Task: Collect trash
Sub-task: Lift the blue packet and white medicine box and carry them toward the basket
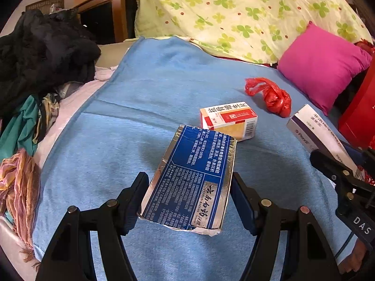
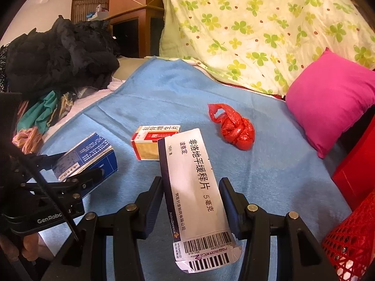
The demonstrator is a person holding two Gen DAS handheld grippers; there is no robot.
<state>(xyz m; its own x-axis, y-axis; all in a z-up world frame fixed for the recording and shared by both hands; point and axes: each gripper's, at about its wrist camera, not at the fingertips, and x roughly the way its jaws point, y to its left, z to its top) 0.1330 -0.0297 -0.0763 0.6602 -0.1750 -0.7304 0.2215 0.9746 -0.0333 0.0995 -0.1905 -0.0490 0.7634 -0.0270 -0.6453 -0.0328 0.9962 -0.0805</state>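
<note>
Left gripper (image 1: 188,201) is clamped on the blue box (image 1: 187,178), both pads pressed to its long sides, the box tipped up off the blue blanket (image 1: 145,98) with its torn end toward the camera. From the right wrist view that same box (image 2: 86,157) shows at the left, sticking out of the left gripper (image 2: 93,171).

Right gripper (image 2: 191,201) grips the white box (image 2: 194,187), a finger on each side, barcode flap hanging open at the near end. The left wrist view catches it too: the white box (image 1: 321,135) out at the right, held up by the right gripper (image 1: 335,166).

Take the red-and-yellow box (image 1: 228,120) as the marker, lying flat on the blanket. The blue box hangs just in front of it. The white box is off to its right, clear of it. A knotted red bag (image 1: 269,96) lies behind it and to the right, apart from it, on the blanket. Beyond the bag sits a pink pillow (image 1: 323,65), and behind that a clover-print quilt (image 1: 246,11) piled high. Well to the left of the marker, off the blanket's edge, a heap of dark clothes (image 1: 42,53). At the far right edge, a red mesh basket (image 2: 351,236).
</note>
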